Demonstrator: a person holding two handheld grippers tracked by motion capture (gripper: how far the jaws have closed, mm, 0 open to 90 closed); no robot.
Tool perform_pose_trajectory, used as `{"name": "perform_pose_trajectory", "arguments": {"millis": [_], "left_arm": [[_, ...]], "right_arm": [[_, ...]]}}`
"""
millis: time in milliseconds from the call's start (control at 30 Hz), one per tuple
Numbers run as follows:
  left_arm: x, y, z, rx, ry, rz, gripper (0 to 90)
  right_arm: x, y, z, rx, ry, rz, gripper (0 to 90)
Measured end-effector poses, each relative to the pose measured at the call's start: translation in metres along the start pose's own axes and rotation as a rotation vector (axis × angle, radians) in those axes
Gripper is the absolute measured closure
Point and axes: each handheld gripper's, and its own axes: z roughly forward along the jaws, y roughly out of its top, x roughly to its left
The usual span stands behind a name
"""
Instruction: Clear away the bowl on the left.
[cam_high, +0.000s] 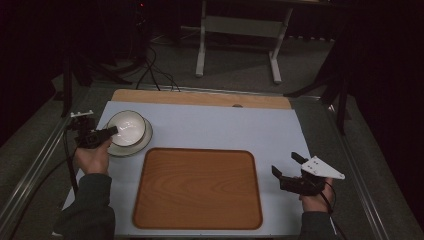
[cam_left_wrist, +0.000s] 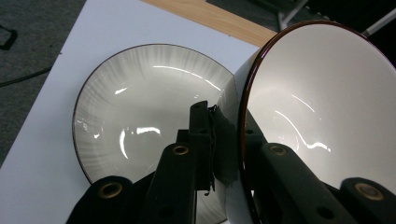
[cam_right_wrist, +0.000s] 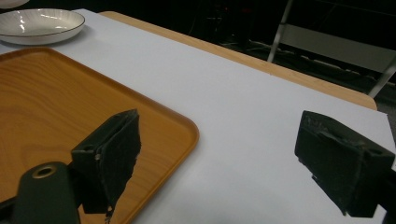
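High view: at the table's far left, the left gripper (cam_high: 102, 134) pinches the rim of a white bowl (cam_high: 126, 127) over a plate (cam_high: 145, 140). Glazed ceramic, likely slippery and breakable; the rim is the sensible hold.

Left gripper view: the bowl (cam_left_wrist: 317, 107) is brown-rimmed and tilted.

Right gripper view: the right gripper (cam_right_wrist: 233, 158) gapes wide, empty, beside a wooden tray (cam_right_wrist: 56, 102).

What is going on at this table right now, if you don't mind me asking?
A person works with two handheld grippers. The left gripper is clamped on the rim of a white bowl, holding it tilted above a plate. The right gripper hangs open and empty beside the bare wooden tray.
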Motion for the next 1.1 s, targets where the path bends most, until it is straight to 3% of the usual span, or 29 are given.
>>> {"name": "perform_pose_trajectory", "arguments": {"millis": [333,667,1067,1100], "left_arm": [[-0.01,-0.007,-0.013,-0.002,-0.05,0.051,83.0],[-0.02,-0.017,-0.021,0.006,-0.107,0.072,82.9],[-0.028,-0.027,-0.024,0.031,-0.123,0.093,82.9],[-0.029,-0.029,-0.025,0.029,-0.139,0.088,82.9]], "right_arm": [[0.0,0.0,0.0,0.0,-0.001,-0.001,14.0],[0.0,0.0,-0.001,0.002,-0.001,0.0,14.0],[0.0,0.0,0.0,0.004,0.0,0.0,14.0],[0.0,0.0,0.0,0.003,0.0,0.0,14.0]]}}
